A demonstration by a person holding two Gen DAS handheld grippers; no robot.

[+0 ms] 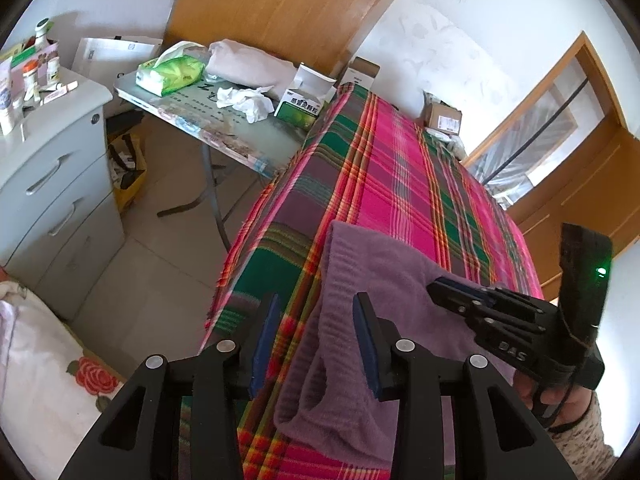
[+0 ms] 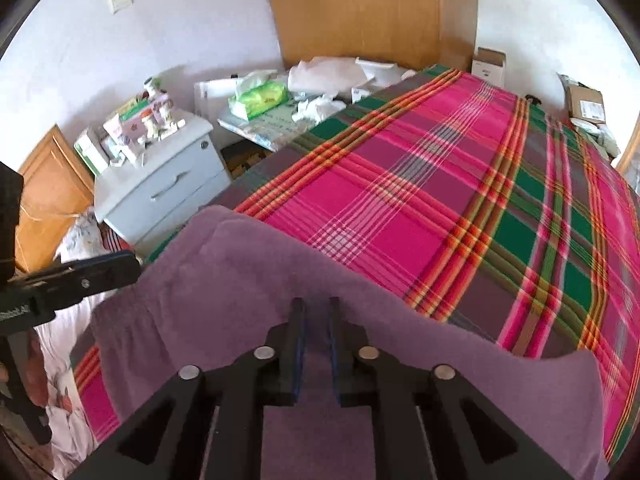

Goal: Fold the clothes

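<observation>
purple knit garment (image 2: 248, 288) lies at the near edge of the plaid bed cover (image 2: 420, 184); soft, floppy, light; grab hems or corners, not the middle; left gripper (image 1: 316, 340) spread, straddling its edge; right gripper (image 2: 316, 340) slightly parted, pinching nothing

One purple garment (image 2: 248, 280), two tools (left (image 1: 316, 304), right (image 2: 316, 308)), one plaid cloth (image 2: 440, 168).

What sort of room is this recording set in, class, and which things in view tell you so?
Most likely a home bedroom: a bed under a plaid bedspread with a purple garment on it, a white bedside drawer cabinet crowded with bottles, and a wooden door.
</observation>
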